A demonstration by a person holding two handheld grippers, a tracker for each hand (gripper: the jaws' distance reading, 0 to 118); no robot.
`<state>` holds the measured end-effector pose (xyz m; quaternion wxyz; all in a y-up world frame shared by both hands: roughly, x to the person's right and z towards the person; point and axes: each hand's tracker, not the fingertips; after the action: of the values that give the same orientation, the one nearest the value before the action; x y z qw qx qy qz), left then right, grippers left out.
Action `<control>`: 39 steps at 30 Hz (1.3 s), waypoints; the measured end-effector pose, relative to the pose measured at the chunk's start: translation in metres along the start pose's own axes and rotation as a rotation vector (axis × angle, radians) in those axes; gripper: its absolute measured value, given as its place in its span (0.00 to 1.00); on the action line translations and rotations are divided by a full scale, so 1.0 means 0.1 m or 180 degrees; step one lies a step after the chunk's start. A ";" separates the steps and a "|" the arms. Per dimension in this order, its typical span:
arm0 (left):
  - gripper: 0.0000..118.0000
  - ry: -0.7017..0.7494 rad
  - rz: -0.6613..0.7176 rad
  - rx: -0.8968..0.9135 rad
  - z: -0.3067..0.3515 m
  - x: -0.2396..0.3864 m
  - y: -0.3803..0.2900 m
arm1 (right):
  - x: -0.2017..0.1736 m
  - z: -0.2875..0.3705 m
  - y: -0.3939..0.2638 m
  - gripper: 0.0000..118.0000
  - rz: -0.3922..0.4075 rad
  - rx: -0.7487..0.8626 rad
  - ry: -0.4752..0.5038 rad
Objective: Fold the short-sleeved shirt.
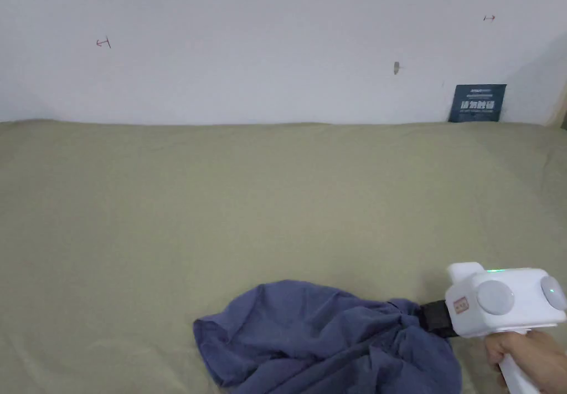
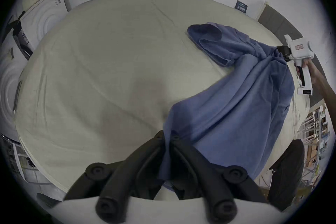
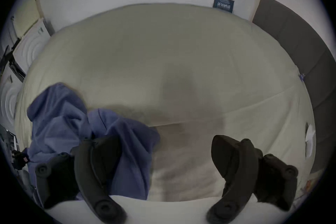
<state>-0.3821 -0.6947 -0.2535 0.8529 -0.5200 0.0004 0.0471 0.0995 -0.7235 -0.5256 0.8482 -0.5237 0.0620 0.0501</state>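
The left gripper (image 2: 168, 138) has its jaws pressed together on a bunched fold of the blue shirt (image 2: 236, 100), cloth pinched between the tips and trailing down between them. From there the shirt stretches as a slack, wrinkled band across the bed (image 2: 100, 73) to the right gripper (image 2: 281, 53), a white tool held in a hand (image 2: 309, 71). In the right gripper view, its jaws stand wide apart (image 3: 167, 151); shirt (image 3: 72, 128) drapes over the left jaw only, the other is bare. In the head view the shirt (image 1: 326, 339) lies crumpled at the near edge of the bed (image 1: 221, 201), touching the black front of the right gripper (image 1: 429, 317). A dark sign (image 1: 477, 103) leans against the wall (image 1: 249, 40) behind.
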 end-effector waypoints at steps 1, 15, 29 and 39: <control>0.01 -0.0001 0.0005 -0.0006 0.00 0.00 0.00 | 0.00 -0.01 -0.02 0.78 -0.0023 0.0073 -0.0051; 0.01 0.0277 0.0267 0.0796 1.09 -0.31 0.32 | 0.25 2.06 -0.28 0.00 -0.0142 0.1197 -0.0012; 0.01 0.0644 0.0317 0.1784 2.53 -0.34 1.22 | 0.86 3.68 -0.35 0.00 -0.0444 0.2043 -0.0060; 0.01 0.0933 0.0216 0.2167 2.84 -0.03 2.22 | 0.82 4.21 0.37 0.00 -0.0581 0.2452 -0.0182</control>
<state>-0.4172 -0.3419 -0.3194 0.9658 -0.2075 0.1554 -0.0025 0.1970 -0.3284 -0.3838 0.9849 -0.1688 0.0059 -0.0378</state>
